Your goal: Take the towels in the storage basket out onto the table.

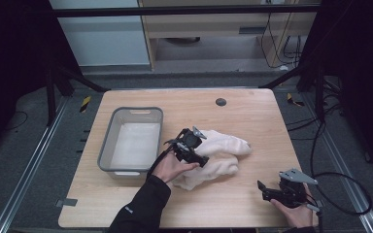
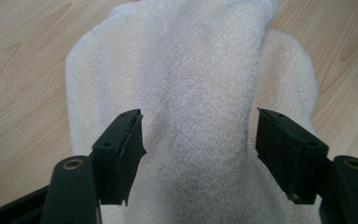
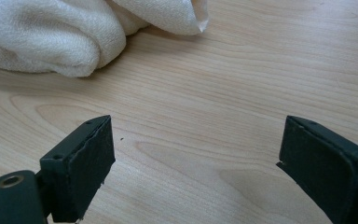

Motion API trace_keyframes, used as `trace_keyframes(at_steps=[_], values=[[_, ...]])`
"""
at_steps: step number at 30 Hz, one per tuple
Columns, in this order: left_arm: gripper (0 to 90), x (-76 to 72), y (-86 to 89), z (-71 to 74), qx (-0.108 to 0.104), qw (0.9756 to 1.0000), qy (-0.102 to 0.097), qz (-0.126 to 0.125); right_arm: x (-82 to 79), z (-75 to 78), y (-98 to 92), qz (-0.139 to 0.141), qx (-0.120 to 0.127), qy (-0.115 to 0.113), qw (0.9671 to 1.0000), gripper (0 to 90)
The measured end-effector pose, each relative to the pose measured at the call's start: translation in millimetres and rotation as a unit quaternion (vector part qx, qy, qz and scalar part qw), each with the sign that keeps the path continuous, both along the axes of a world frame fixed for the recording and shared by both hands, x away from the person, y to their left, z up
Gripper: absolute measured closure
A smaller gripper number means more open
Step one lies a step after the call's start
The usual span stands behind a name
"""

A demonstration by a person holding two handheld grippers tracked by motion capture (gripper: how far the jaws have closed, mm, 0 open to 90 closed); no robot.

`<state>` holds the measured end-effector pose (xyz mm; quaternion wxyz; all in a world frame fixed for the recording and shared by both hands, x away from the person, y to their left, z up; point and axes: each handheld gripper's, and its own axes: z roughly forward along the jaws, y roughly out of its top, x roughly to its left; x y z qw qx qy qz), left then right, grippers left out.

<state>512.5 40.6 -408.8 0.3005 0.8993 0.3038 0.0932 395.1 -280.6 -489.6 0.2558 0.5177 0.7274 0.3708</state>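
Your left gripper [image 2: 198, 149] gapes astride the towel's [image 2: 191, 84] ridge, nothing pinched yet, right gripper [image 3: 193, 158] wide over bare table [image 3: 242, 93], bin [image 1: 108, 141] unfilled.

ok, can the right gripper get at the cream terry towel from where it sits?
Probably yes: bare wooden table lies between the open right gripper and the cream terry towel.
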Motion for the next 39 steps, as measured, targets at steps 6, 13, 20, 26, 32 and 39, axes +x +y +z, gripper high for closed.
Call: trace_keyframes(at_steps=[6, 13, 20, 26, 32, 39], values=[[28.2, -8.5, 14.9, 9.3, -0.030, 0.9994, -0.018, -0.002, -0.4, 0.5, 0.0, -0.002, 0.005, 0.002, 1.0000, 9.8], [28.1, -18.0, 29.5, 18.7, -0.056, 0.9974, -0.044, 0.005, -0.1, 0.2, -0.7, -0.004, 0.008, 0.004, 1.0000, 9.3], [26.7, -31.3, 48.3, 22.8, -0.080, 0.9946, -0.065, 0.014, -0.3, 0.2, -0.7, -0.005, 0.010, 0.004, 0.9999, 9.1], [27.1, -43.6, 68.8, 17.8, -0.101, 0.9912, -0.079, 0.030, -0.2, 0.0, -0.6, -0.005, 0.011, 0.005, 0.9999, 8.8], [27.0, -56.6, 92.1, 15.9, -0.116, 0.9876, -0.094, 0.050, -0.3, -0.5, -0.9, -0.006, 0.011, 0.005, 0.9999, 8.2], [27.0, -65.2, 118.5, 10.3, -0.126, 0.9848, -0.094, 0.074, -0.7, -1.0, -1.0, -0.006, 0.012, 0.008, 0.9999, 7.4]])
